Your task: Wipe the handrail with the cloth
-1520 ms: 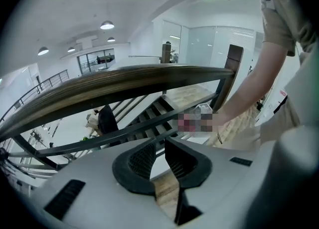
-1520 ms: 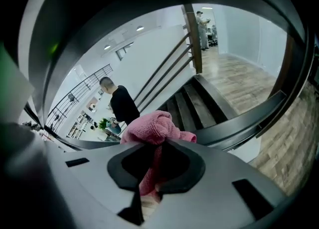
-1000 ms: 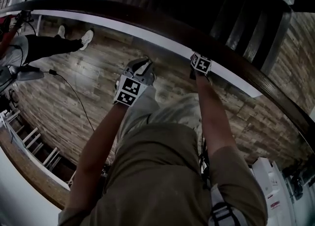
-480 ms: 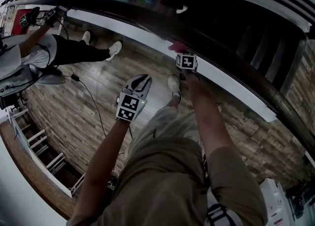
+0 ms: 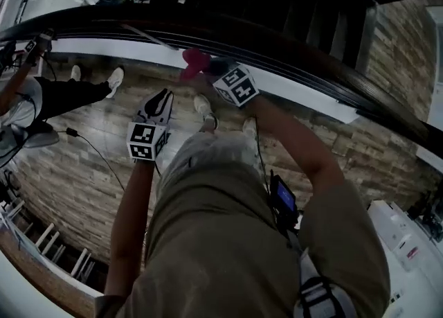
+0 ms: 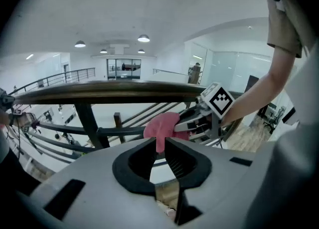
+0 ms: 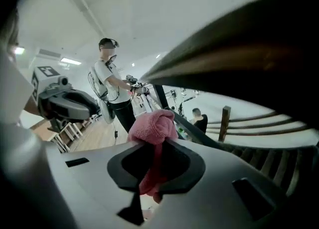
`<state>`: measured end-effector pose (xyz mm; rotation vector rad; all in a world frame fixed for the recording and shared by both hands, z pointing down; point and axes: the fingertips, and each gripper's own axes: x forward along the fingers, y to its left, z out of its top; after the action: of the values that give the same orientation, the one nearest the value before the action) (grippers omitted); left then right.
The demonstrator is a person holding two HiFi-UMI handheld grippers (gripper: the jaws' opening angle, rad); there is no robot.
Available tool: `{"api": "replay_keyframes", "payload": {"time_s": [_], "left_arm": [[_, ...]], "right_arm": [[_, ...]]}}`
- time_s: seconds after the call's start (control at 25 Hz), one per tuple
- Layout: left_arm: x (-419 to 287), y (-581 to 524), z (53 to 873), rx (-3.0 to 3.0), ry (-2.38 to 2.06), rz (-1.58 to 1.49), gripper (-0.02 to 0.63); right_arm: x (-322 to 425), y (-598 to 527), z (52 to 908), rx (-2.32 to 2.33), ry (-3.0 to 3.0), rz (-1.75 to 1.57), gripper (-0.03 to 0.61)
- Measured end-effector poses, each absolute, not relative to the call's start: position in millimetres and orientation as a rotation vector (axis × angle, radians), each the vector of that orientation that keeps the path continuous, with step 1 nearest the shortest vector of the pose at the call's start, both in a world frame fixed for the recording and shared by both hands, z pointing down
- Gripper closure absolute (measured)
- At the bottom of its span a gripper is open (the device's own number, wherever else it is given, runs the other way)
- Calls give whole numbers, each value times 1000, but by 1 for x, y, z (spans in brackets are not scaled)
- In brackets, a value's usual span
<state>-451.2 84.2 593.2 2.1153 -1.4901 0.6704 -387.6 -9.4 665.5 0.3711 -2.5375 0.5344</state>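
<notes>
The dark wooden handrail curves across the top of the head view. My right gripper is shut on a pink cloth, which it holds up close to the rail's near side; whether they touch I cannot tell. In the right gripper view the cloth bulges out past the gripper, with the rail above right. My left gripper hangs lower left, away from the rail. Its jaws stand slightly open with nothing between them. The cloth and right gripper show beyond, under the rail.
Dark balusters stand under the rail, with a white ledge at its foot. Another person stands on the wooden floor at left, also at the rail; a cable trails there. A white unit is at lower right.
The right gripper has risen with the pink cloth from the white ledge up to the rail and rolled. The left gripper has shifted left and up. The head view has swung.
</notes>
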Motion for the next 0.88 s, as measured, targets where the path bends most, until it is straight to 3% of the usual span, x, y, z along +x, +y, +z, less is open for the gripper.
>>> {"api": "replay_keyframes", "payload": {"time_s": [0.28,0.56,0.88], "left_arm": [[-328,72,550,2278,-1387,611,561],[-248,78,501,2345,-1370,542,592],[-218,101,465,2333,-1409,384,597]], "right_arm": [[-225,-22,569,514,-2538,316,531],[-103,-22,503,665,-2524,219,531],[-27,2,437,879,-2602,210,531]]}}
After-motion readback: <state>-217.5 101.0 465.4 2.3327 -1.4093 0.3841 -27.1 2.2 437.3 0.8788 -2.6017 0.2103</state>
